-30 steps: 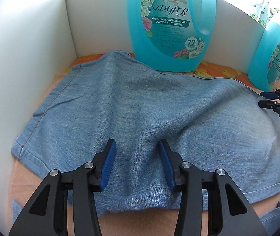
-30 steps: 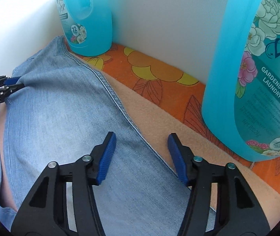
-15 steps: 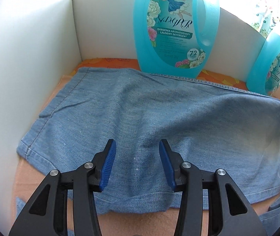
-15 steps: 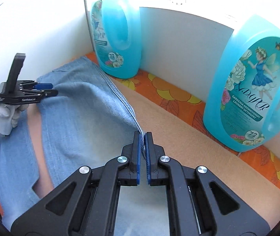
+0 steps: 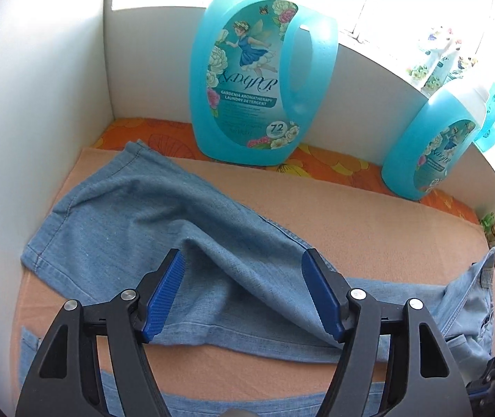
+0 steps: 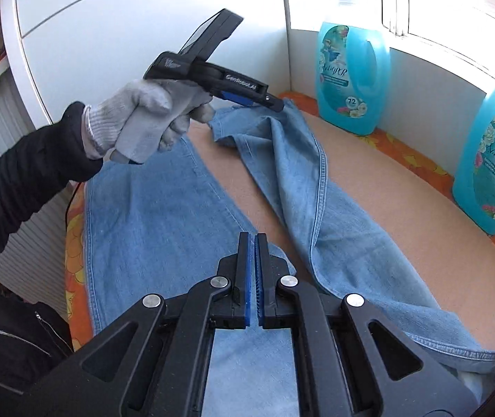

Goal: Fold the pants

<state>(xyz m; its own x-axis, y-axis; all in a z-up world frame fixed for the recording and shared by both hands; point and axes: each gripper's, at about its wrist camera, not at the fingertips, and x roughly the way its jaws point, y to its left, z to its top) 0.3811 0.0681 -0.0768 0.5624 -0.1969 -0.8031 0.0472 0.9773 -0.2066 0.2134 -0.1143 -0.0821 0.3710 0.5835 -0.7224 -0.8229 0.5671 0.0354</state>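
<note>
The pants (image 5: 191,243), light blue denim, lie spread on a peach blanket (image 5: 369,215) over the counter. Seen from the left wrist, one leg runs from the far left corner down toward the left hand-held gripper (image 5: 244,292), passing under and between its two blue pads (image 5: 165,295). The jaws are opening, the pads stand clear of the cloth, and nothing is gripped. Below that leg, nearer the camera, a second band of denim crosses behind the gripper's black arms, with bare blanket between the two.

From the right wrist, the right hand-held gripper (image 6: 251,271) has its jaws clenched together. Whether any cloth is pinched between the pads I cannot tell; denim lies directly beneath and just ahead of them. One leg stretches away up and to the left of this gripper, the other runs ahead to its right, twisted along its seam, and both meet near its fingers. A gloved hand (image 6: 143,118) holds the left gripper in the air above the far end of the legs.

Two blue detergent bottles (image 5: 264,80) stand well beyond both grippers against the white back wall (image 5: 143,66), on an orange flowered cloth (image 5: 334,163), apart from the pants
</note>
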